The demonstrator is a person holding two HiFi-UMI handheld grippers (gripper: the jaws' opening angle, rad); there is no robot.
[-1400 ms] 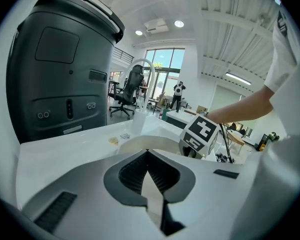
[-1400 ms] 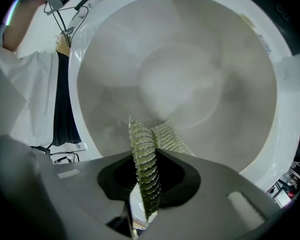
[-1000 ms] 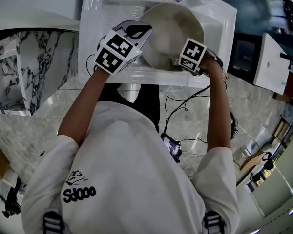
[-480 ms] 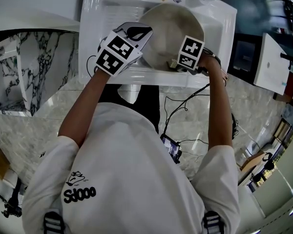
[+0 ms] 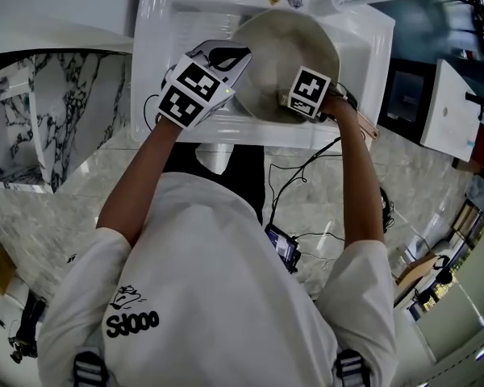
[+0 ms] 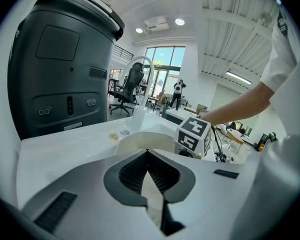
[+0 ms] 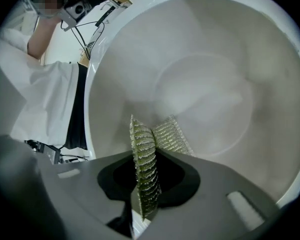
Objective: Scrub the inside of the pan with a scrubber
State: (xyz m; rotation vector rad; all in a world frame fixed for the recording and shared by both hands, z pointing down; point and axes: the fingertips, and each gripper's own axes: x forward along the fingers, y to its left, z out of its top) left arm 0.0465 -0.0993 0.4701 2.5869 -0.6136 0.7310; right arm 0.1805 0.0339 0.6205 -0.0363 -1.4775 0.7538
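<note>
Down at the right gripper [image 7: 144,184], the jaws are clamped on a folded, ribbed, greenish-silver scrubber [image 7: 142,154], and its free end lies against the near side of the pan [image 7: 210,84]. For a decent scrub I'd press the pad flat and work in circles from wall to floor, not skipping under the rim. The pan is pale, smooth and deep, looks pretty clean already, and sits in the white sink [image 5: 157,47]. Further left, the left gripper [image 6: 149,159] is pinched on what looks like the pan's left edge, so keep that steady.
</note>
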